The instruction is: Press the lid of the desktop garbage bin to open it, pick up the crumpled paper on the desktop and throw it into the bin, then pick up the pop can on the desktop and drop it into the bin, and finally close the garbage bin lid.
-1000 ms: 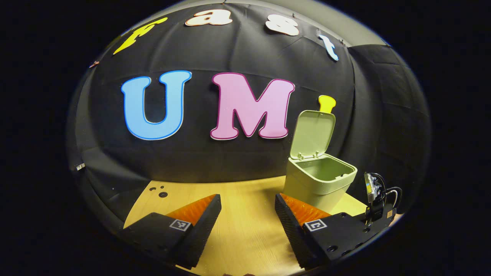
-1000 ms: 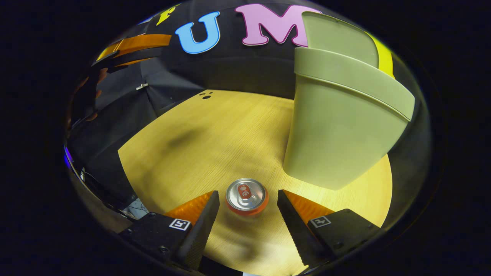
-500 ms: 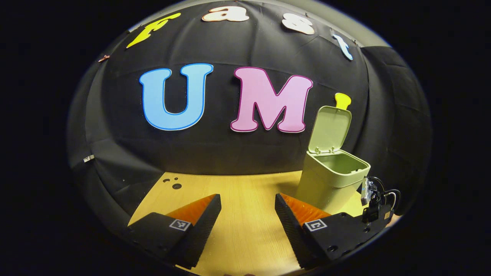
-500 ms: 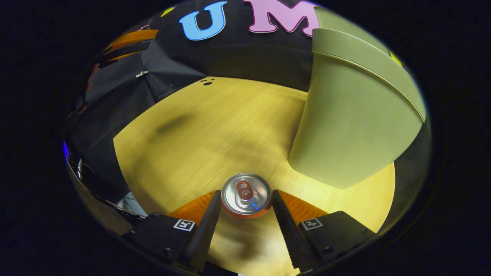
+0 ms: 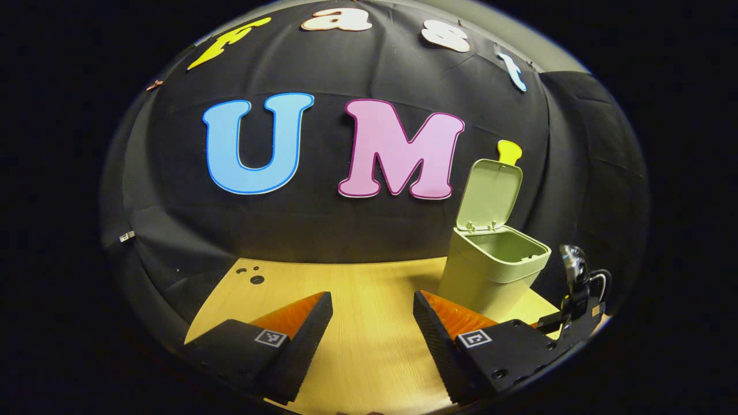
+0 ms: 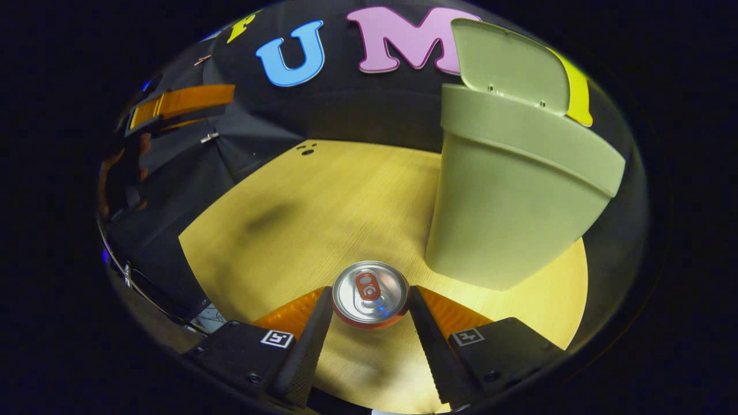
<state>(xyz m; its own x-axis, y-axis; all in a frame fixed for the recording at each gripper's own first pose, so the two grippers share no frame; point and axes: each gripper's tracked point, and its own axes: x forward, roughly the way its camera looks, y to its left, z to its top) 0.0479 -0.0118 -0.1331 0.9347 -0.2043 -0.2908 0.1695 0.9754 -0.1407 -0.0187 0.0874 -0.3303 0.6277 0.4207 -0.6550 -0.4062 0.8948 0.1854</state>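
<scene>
In the right gripper view, the pop can (image 6: 370, 294), silver top with a red rim, stands upright between my right gripper's (image 6: 370, 301) fingers, which press on both its sides. It looks lifted off the wooden desktop (image 6: 323, 202). The pale green garbage bin (image 6: 507, 196) stands just beyond, to the right, its lid (image 6: 510, 66) raised. In the left gripper view, my left gripper (image 5: 372, 305) is open above the desktop with nothing between its fingers, and the bin (image 5: 490, 271) stands at the right, lid (image 5: 489, 193) up. I cannot see inside the bin.
Black cloth walls the booth behind the desktop. Small dark holes (image 5: 253, 276) mark the desktop's far left corner. In the left gripper view the other gripper's body and cables (image 5: 576, 294) show right of the bin. In the right gripper view the other gripper (image 6: 173, 104) hangs at upper left.
My right gripper has closed on the can and raised it a little; the bin now sits lower and farther in that view. The left gripper stayed open and shifted only slightly.
</scene>
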